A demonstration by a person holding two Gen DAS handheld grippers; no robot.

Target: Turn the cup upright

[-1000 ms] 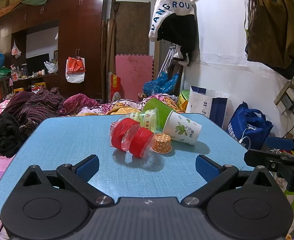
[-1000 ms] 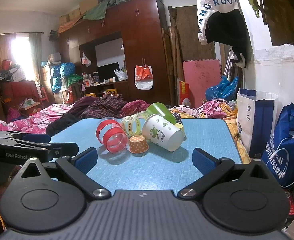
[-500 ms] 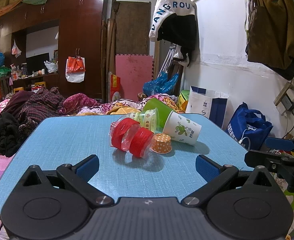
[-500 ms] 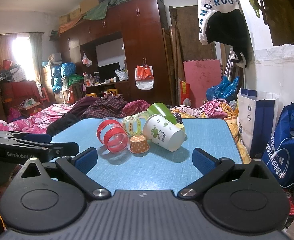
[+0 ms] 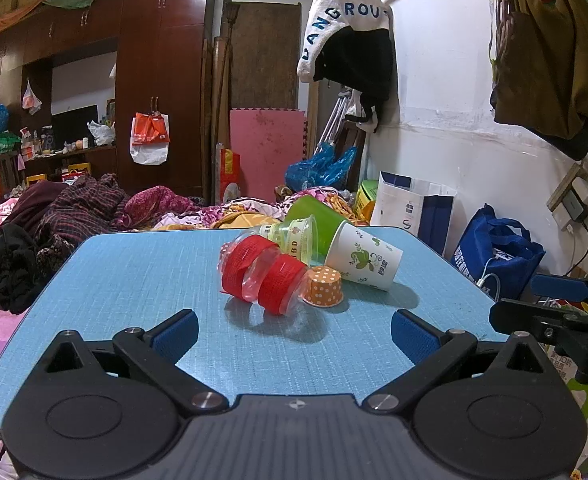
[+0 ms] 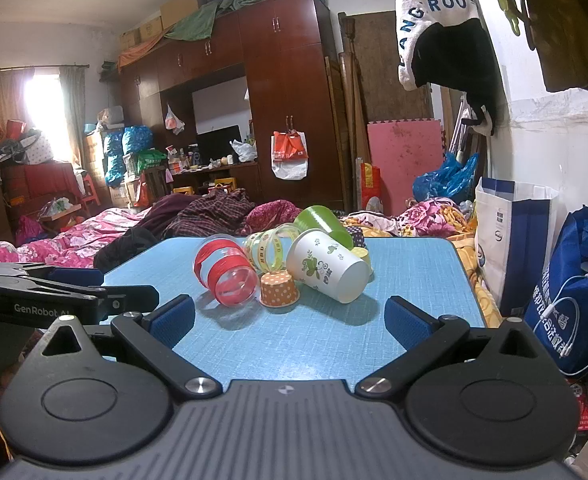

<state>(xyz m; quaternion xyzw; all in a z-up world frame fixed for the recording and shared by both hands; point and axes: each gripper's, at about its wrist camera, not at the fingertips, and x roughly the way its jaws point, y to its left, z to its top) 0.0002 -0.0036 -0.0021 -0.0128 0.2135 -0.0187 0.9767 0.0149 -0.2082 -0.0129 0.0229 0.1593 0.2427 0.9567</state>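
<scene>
Several cups lie in a heap on the blue table (image 5: 126, 280). A clear cup with red bands (image 5: 260, 278) (image 6: 224, 272) lies on its side. A small orange dotted cup (image 5: 325, 291) (image 6: 279, 289) sits mouth down. A white paper cup with green print (image 5: 364, 256) (image 6: 326, 266) lies on its side, as do a clear cup with yellow-green bands (image 5: 294, 236) (image 6: 266, 250) and a green cup (image 5: 314, 212) (image 6: 321, 220) behind it. My left gripper (image 5: 294, 328) and right gripper (image 6: 290, 318) are open and empty, short of the heap.
The right gripper shows at the right edge of the left wrist view (image 5: 554, 312); the left gripper shows at the left of the right wrist view (image 6: 62, 292). Clothes-covered bed (image 6: 74, 240) beyond the table. Bags (image 6: 566, 292) stand by the wall on the right.
Both views have shifted very slightly; the cups have not moved and both grippers stay open.
</scene>
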